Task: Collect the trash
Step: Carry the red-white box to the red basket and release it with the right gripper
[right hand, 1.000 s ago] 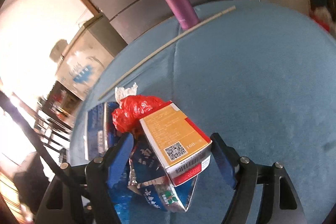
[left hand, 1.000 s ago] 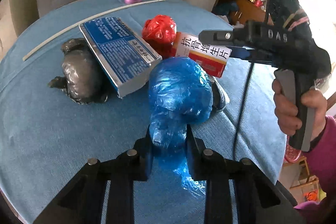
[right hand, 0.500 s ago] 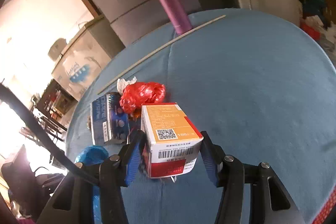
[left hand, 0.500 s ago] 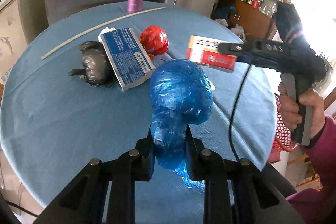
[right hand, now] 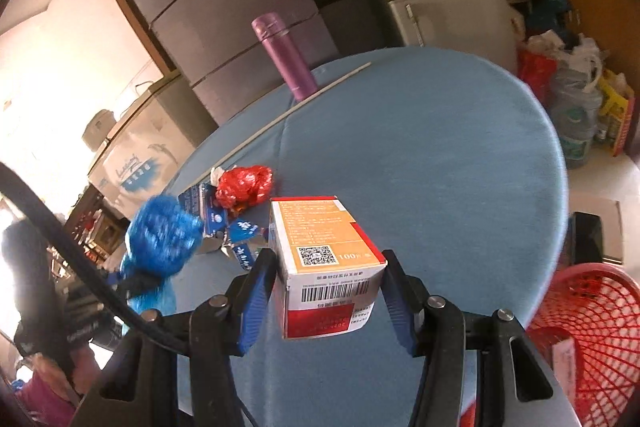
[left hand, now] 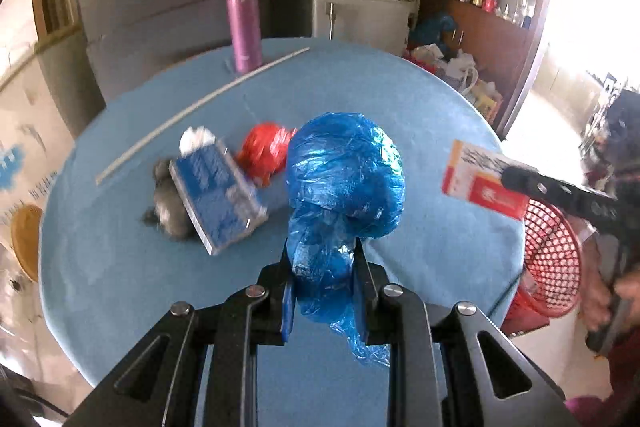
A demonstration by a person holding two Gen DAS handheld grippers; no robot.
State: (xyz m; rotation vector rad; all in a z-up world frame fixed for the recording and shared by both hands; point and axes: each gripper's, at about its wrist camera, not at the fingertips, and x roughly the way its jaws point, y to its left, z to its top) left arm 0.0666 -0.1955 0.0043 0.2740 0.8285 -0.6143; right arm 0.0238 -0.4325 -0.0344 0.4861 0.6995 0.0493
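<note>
2 handheld grippers each carry 1 piece of trash above a round blue table, likely bound for the red basket.

Low in the left wrist view, the left gripper pinches the neck of a blue plastic bag, lifted clear. In the right wrist view, the right gripper clamps a cardboard box; the red basket waits lower right. Farther off, a red bag, blue packet and purple flask sit on the table.

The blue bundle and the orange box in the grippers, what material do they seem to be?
Blue bundle: thin plastic film, apparently a bag; glossy, crinkled, slightly translucent. Orange box: printed cardboard, it seems; flat faces, sharp folded edges, barcode and QR code, smooth finish.
</note>
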